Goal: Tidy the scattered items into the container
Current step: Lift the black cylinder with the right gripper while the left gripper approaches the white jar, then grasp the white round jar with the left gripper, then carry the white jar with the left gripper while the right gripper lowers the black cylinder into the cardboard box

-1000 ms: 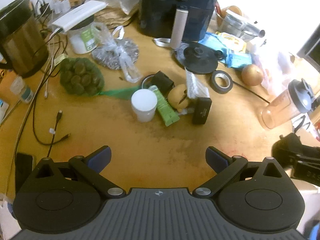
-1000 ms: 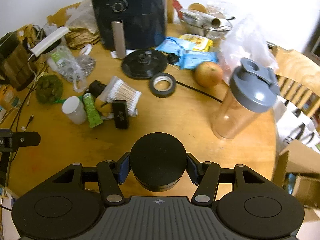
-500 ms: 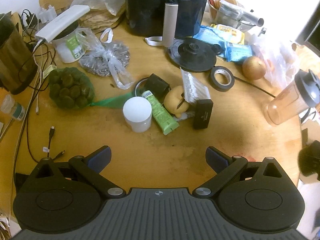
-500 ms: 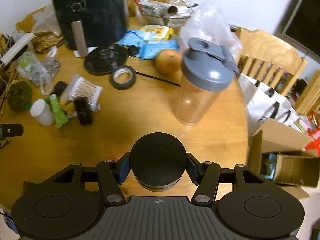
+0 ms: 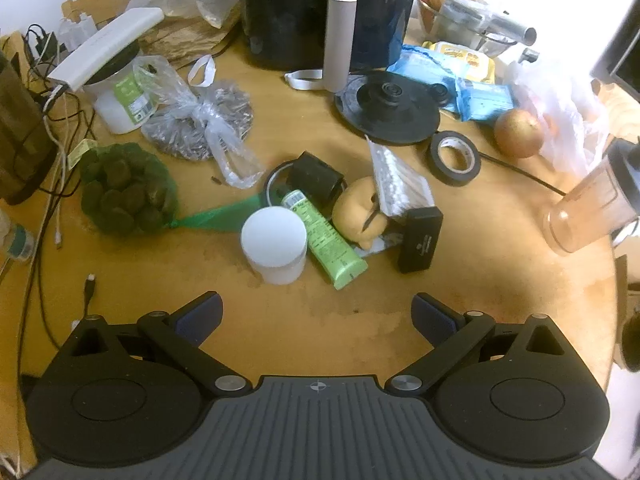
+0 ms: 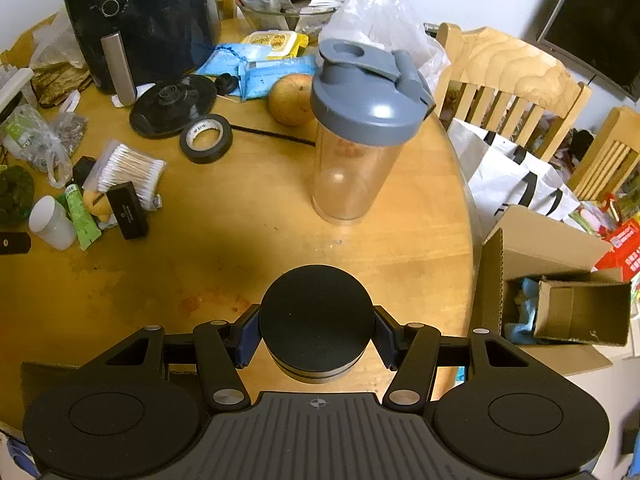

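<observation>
- The right gripper (image 6: 316, 336) is clamped on a round black jar (image 6: 316, 316), pads pressed to both its sides, above the tabletop (image 6: 240, 248) near its edge.
- A cardboard box (image 6: 556, 280) (flaps open) sits beyond that edge, lower right.
- The left gripper (image 5: 316, 316) stands wide apart, nothing between its pads, with a white jar (image 5: 275, 244) and green tube (image 5: 324, 240) ahead.

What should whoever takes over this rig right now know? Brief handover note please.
Right gripper: shut on a round black tin, over the table edge, near the open cardboard box on the floor beside the table.
Left gripper: open, empty, above the table.
Left on the table: white jar, green tube, small black case, cotton swabs, black tape roll.
Next, likely: drop the tin in the box, then clear that cluster.
</observation>
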The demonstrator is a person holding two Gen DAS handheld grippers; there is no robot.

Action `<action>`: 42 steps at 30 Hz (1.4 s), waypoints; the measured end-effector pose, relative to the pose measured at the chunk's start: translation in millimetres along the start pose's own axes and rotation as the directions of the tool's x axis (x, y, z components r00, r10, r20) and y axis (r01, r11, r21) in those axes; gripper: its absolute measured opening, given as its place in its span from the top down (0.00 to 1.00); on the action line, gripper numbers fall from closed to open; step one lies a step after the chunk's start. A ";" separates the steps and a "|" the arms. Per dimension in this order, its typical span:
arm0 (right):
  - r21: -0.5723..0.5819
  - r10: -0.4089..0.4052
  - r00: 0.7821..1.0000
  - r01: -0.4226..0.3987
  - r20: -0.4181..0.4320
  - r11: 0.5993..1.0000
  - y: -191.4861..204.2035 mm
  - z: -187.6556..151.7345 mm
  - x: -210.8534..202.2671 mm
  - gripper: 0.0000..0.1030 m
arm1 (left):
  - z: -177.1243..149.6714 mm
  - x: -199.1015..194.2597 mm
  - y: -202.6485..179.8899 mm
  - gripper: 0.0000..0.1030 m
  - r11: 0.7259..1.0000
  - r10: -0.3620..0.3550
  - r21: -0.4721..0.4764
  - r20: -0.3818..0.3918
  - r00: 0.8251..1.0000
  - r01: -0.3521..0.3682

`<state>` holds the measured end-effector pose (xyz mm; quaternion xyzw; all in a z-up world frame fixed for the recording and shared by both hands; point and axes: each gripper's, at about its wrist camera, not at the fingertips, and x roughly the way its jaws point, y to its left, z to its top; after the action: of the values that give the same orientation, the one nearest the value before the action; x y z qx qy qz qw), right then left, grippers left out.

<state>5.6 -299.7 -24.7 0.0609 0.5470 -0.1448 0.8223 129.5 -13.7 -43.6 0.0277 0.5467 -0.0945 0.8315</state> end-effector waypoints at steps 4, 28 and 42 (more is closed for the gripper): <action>0.035 0.072 0.997 -0.073 0.007 0.997 -7.9 -7.2 5.0 0.41 | 1.6 13.9 6.7 0.00 0.999 -0.042 0.019 0.046 0.998 0.041; 0.072 0.048 0.999 -0.050 0.022 0.996 -7.1 -22.4 -1.4 0.41 | 15.8 84.9 27.1 0.49 0.999 0.028 0.041 0.030 0.999 -0.029; 0.021 0.048 0.998 -0.048 0.031 0.999 -4.9 -27.1 -5.2 0.41 | -5.7 29.1 22.0 0.49 1.000 0.005 0.028 0.060 0.998 -0.007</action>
<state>-21.7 -296.4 -30.3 0.0808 0.5311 -0.1318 0.8331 139.7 5.0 -73.8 0.0382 0.5203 -0.1003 0.8472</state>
